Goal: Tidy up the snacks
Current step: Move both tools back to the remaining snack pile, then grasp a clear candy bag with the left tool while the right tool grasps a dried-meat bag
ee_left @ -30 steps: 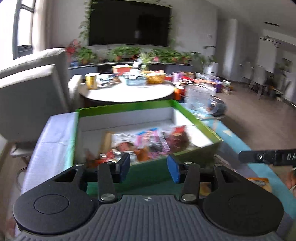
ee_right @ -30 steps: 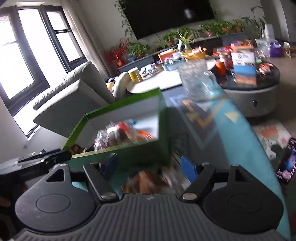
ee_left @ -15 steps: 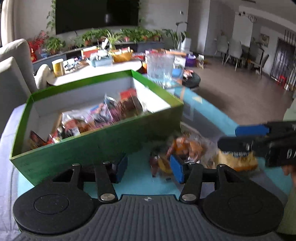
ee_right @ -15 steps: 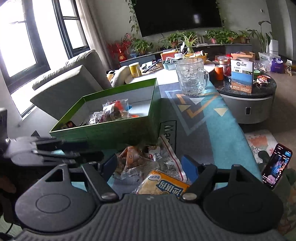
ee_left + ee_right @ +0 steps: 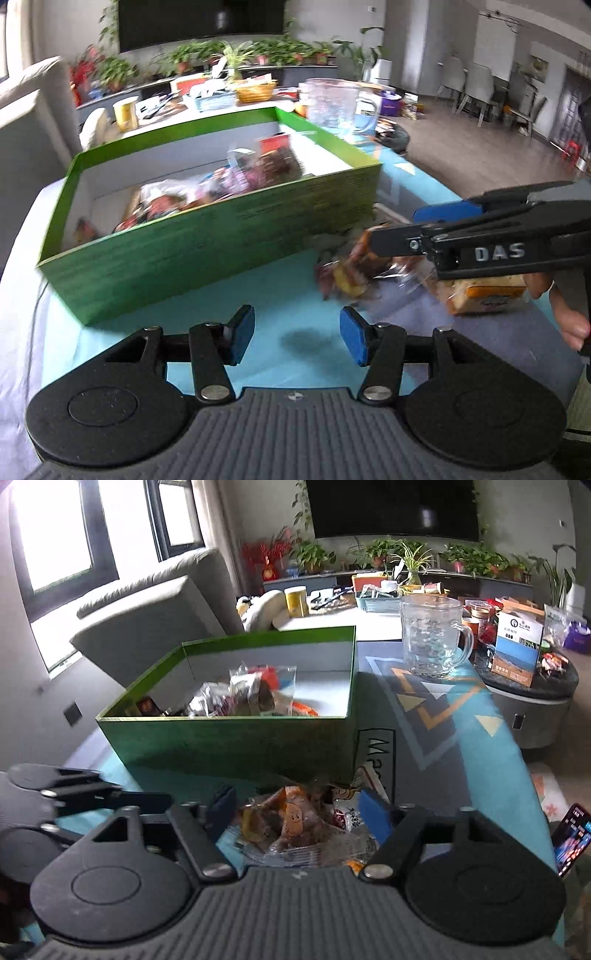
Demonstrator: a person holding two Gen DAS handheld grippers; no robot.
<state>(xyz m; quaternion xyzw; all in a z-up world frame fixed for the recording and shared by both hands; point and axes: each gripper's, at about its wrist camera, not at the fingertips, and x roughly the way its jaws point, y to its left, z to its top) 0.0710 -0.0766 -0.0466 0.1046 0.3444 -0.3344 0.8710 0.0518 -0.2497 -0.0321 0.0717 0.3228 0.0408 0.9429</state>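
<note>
Left wrist view showed the green box [image 5: 207,236] filling the upper left and centre of the frame, its long axis running from lower left to upper right, with packets heaped inside against its white inner walls. Just off the box's right end, at centre right, lay a small pile of snack packets [image 5: 354,273] on the blue tablecloth [image 5: 288,299], blurred, and beside them toward the right edge an orange-labelled packet [image 5: 487,295]. The left gripper [image 5: 297,334] sat low in the frame, level and aimed at the bare cloth between box and pile, its blue pads spread wide with nothing between them. The right gripper [image 5: 406,225] reached in from the right edge, lying nearly level and pointing left over the pile, with a hand [image 5: 565,310] visible behind it at the lower right. Right wrist view showed the same box [image 5: 236,738] in the centre, its near wall facing the camera, and the loose packets [image 5: 295,823] at lower centre lying between the right gripper [image 5: 297,810] pads, which stood apart on either side of them; whether they touched the wrapping could not be told. A glass mug [image 5: 432,638] stood at upper right on the patterned cloth, well apart from the box.
</note>
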